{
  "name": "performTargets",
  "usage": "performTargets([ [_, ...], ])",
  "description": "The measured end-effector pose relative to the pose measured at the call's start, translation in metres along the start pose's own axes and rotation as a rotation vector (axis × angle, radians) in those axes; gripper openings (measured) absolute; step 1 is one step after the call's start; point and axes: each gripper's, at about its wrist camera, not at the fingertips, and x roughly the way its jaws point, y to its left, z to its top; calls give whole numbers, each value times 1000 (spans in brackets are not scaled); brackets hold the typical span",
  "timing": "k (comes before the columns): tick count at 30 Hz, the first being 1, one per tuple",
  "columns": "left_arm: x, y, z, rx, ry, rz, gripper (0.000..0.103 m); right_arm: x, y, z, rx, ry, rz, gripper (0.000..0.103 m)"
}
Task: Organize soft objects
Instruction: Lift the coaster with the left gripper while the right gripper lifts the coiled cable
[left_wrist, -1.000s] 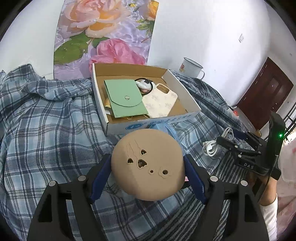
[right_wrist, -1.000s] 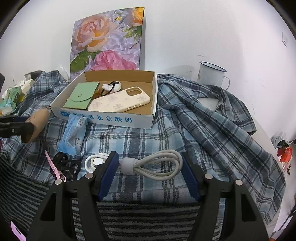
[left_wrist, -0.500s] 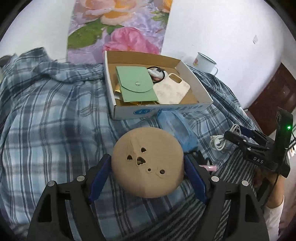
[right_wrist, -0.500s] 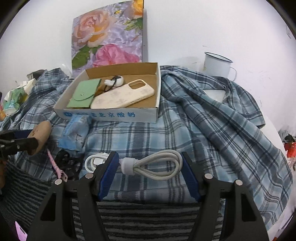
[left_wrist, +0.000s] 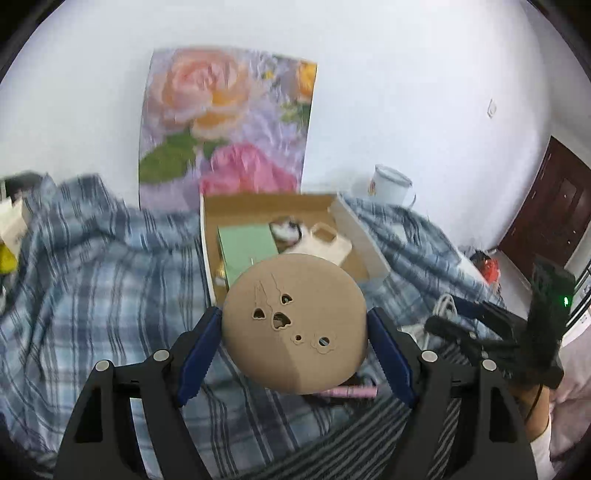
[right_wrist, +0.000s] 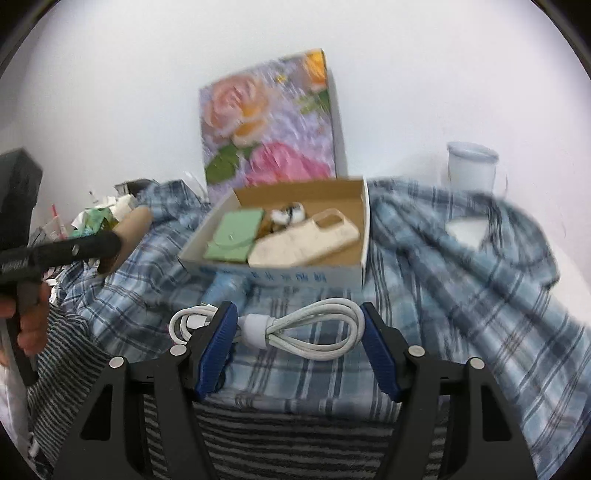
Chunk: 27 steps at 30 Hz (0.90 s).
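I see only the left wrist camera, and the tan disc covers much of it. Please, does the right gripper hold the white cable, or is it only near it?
Observer: In the right wrist view the white cable sits between the pads of the right gripper, which press on it from both sides.
Operator: What lies in front of the box, behind my disc?
Observer: A light blue packet lies on the checked cloth, just before the front wall of the box.
Operator: Is there free space inside?
Observer: The phone case and green pouch fill the front; some bare cardboard shows at the back right.
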Motion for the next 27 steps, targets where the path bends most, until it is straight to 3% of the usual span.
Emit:
performTargets([
  [10,-41,-3,56,43,-196,105,81,-41,17,89,-110,-227,39,66],
  [14,-51,-4,76,44,-259,112,81,-52,27,125,-147,-311,55,66],
  [22,-58,-14,115,94,-354,175,81,-60,44,182,-191,-396,63,66],
  [27,-60,-15,145,102,-401,173,81,-60,47,211,-204,-439,65,66],
])
